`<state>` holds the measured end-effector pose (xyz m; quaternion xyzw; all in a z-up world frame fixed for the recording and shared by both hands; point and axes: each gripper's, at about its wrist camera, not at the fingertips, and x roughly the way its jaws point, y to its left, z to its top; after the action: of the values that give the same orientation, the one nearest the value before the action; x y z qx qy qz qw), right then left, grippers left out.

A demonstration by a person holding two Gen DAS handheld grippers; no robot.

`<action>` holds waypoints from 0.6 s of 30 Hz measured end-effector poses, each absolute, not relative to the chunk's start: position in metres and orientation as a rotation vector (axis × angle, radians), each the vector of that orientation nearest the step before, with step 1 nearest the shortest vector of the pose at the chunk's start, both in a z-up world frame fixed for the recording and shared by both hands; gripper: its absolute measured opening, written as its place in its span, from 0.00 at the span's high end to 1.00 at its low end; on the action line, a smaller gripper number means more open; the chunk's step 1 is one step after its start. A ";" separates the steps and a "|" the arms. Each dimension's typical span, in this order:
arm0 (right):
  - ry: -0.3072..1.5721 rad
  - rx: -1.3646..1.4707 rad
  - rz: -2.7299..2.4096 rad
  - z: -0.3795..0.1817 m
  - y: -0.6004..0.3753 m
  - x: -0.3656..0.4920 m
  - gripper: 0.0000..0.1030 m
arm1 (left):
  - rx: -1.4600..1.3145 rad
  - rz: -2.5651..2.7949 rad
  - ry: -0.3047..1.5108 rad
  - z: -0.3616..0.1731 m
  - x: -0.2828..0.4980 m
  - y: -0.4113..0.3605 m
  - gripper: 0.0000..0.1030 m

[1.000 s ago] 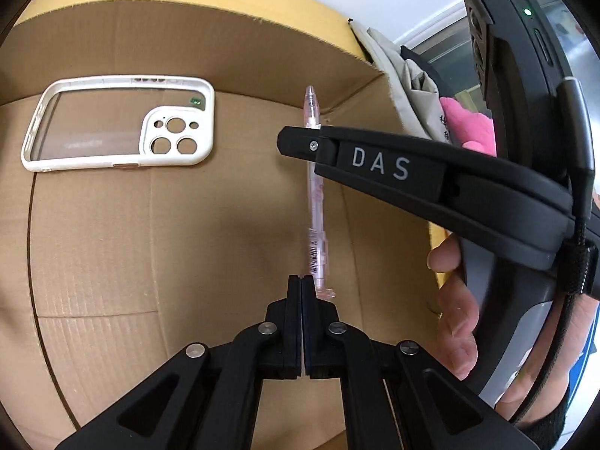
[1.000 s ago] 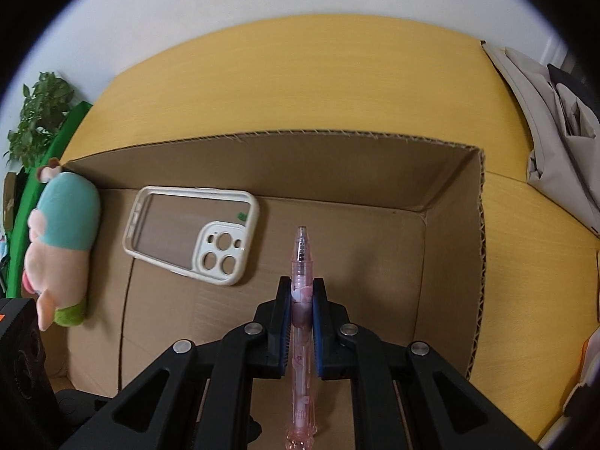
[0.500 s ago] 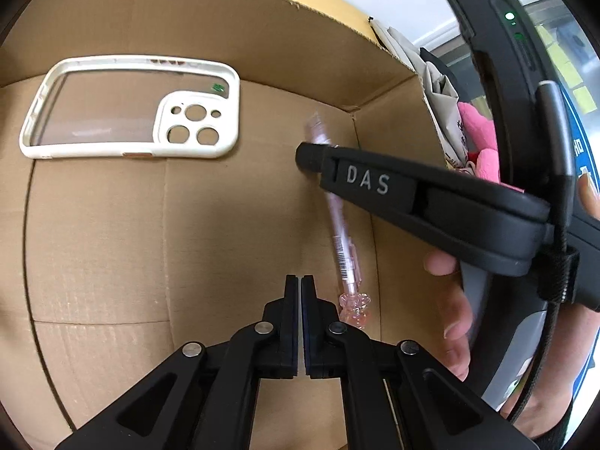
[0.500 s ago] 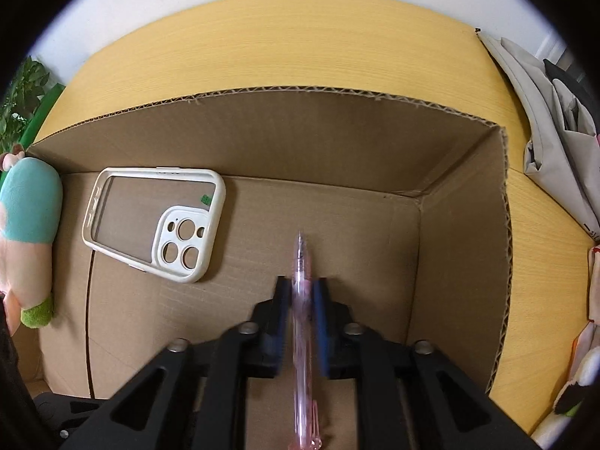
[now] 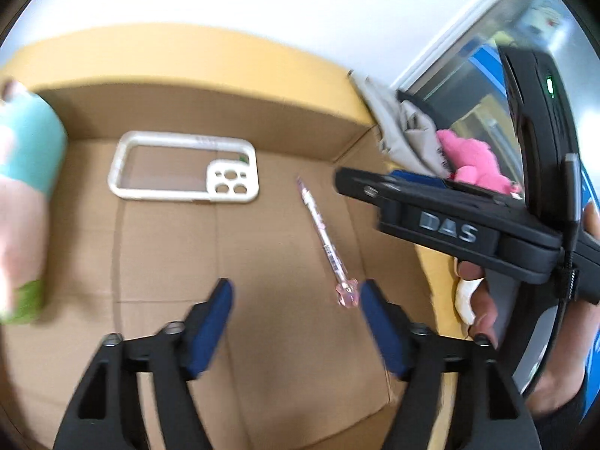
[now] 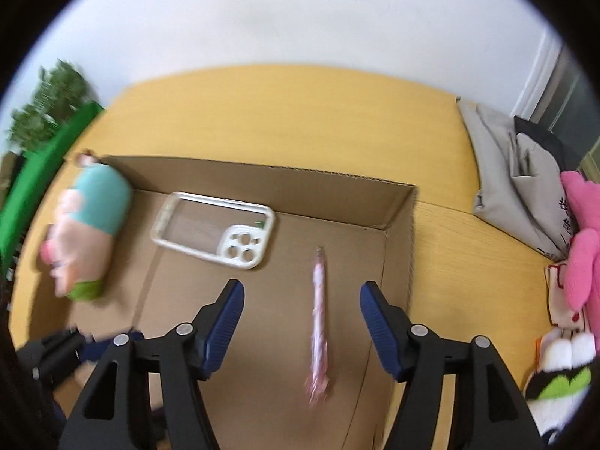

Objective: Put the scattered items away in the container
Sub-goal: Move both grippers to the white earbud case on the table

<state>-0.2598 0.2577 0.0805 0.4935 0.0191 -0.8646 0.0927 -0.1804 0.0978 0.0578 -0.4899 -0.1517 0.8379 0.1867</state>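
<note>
in the cardboard box, pink pen lying loose, right claw just opened, left claw just opened, empty

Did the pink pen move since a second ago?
Yes. The pink pen has left the right claw, whose jaws have just been opening, and now lies loose on the cardboard box floor, right of the phone case.

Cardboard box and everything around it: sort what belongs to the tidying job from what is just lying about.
Part of the job:
- cardboard box, the container
- pink pen, lying loose on the box floor
- white phone case, in the box
- teal plush toy, at the box's left edge
- left tongs and right tongs, both open and empty

Lying about:
- grey bag
- pink plush
- green plant
</note>
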 end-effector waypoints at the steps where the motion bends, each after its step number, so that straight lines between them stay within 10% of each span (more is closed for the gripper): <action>1: 0.041 1.418 -2.571 0.092 0.262 -0.248 0.35 | -1.340 2.378 -0.417 0.068 -0.166 0.096 0.18; 10: 0.004 1.130 -2.533 0.109 0.280 -0.075 0.30 | -1.157 2.438 -0.222 0.082 -0.030 0.065 0.10; 18: -0.052 1.330 -2.462 0.012 0.263 0.004 0.30 | -1.187 2.391 -0.054 0.019 0.035 0.077 0.10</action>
<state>0.0045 0.2632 0.0124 0.4681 -0.0183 -0.8668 0.1707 0.0350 0.0769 0.0194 -0.4324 -0.0197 0.8707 0.2335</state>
